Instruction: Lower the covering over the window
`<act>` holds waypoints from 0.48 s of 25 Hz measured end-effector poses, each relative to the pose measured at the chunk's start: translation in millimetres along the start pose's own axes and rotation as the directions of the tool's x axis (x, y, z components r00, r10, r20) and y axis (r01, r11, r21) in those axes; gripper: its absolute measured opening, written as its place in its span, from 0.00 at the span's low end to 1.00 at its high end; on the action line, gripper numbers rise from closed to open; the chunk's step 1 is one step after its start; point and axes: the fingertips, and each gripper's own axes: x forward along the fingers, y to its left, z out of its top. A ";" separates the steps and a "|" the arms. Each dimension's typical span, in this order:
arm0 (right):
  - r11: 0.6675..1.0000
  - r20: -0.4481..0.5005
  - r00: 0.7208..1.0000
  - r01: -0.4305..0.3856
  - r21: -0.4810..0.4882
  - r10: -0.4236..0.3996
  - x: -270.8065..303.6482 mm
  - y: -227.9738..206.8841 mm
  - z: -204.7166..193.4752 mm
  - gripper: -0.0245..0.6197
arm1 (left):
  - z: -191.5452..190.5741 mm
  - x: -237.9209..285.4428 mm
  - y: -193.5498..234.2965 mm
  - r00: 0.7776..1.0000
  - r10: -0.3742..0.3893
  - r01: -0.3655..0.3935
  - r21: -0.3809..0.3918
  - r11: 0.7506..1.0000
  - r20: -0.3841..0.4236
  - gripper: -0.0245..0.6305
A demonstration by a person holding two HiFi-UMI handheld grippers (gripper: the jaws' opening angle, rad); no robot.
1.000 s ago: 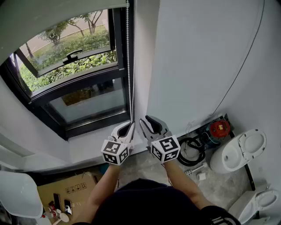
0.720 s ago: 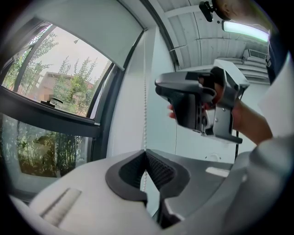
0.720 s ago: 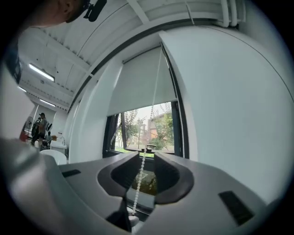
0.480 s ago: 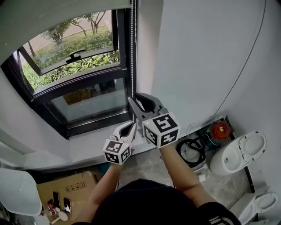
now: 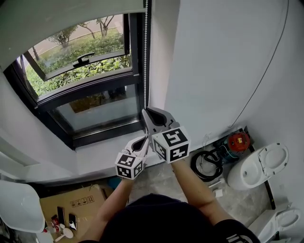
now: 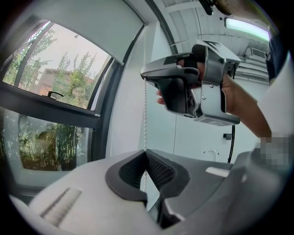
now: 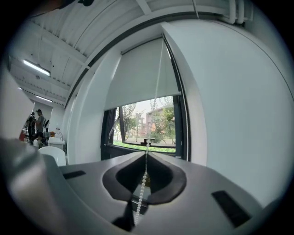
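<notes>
A white roller blind (image 5: 71, 12) covers the top of the dark-framed window (image 5: 85, 90). Its white bead chain (image 5: 145, 57) hangs down the window's right side. My right gripper (image 5: 145, 112) is shut on the chain, just above my left gripper (image 5: 143, 139), which is also shut on it. In the left gripper view the chain (image 6: 145, 114) runs into the closed left gripper (image 6: 146, 153), with the right gripper (image 6: 151, 75) above. In the right gripper view the chain (image 7: 154, 110) rises from the closed right gripper (image 7: 146, 153) to the blind (image 7: 142, 82).
A white wall stands right of the window. On the floor below lie a black cable coil (image 5: 205, 164), a red reel (image 5: 236, 139), white sanitary fixtures (image 5: 259, 163), a cardboard box (image 5: 71, 206) and a white chair (image 5: 19, 209). People stand far off (image 7: 36, 124).
My right gripper rose from beside the left one to a spot higher on the chain, and its open jaws closed there. The left gripper stayed shut in place.
</notes>
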 end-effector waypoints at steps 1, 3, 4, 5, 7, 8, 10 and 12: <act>1.000 -0.014 1.000 0.003 0.005 -0.003 -0.5 0.4 -8.4 0.06 | -8.9 0.0 0.8 1.000 0.000 0.000 -0.003 1.000 -0.020 0.06; 1.000 -0.037 0.999 0.007 0.008 -0.006 -0.9 1.7 -23.9 0.06 | -24.6 -0.1 2.5 0.999 0.001 -0.001 -0.008 1.000 -0.049 0.06; 1.000 -0.045 0.999 0.010 0.005 -0.009 -1.4 2.8 -30.8 0.06 | -31.6 -0.7 3.5 0.998 0.004 -0.005 -0.010 1.000 -0.058 0.06; 1.000 -0.054 0.998 0.012 0.000 -0.012 -1.9 4.0 -36.9 0.06 | -37.9 -1.4 4.4 0.998 0.007 -0.008 -0.013 1.000 -0.067 0.06; 1.000 -0.068 0.998 0.016 -0.012 -0.017 -2.4 6.7 -47.7 0.06 | -49.2 -2.0 5.6 0.996 0.010 -0.012 -0.019 1.000 -0.087 0.06; 1.000 -0.074 0.997 0.017 -0.016 -0.018 -2.6 8.1 -52.6 0.06 | -54.7 -2.1 5.7 0.995 0.010 -0.012 -0.021 1.000 -0.098 0.06; 0.999 -0.093 0.995 0.019 -0.026 -0.022 -3.1 10.3 -63.7 0.06 | -66.5 -2.0 5.3 0.993 0.008 -0.011 -0.023 1.000 -0.119 0.06; 0.999 -0.116 0.993 0.019 -0.026 -0.022 -3.6 11.9 -76.6 0.06 | -79.5 -2.3 4.4 0.989 0.007 -0.010 -0.022 1.000 -0.146 0.06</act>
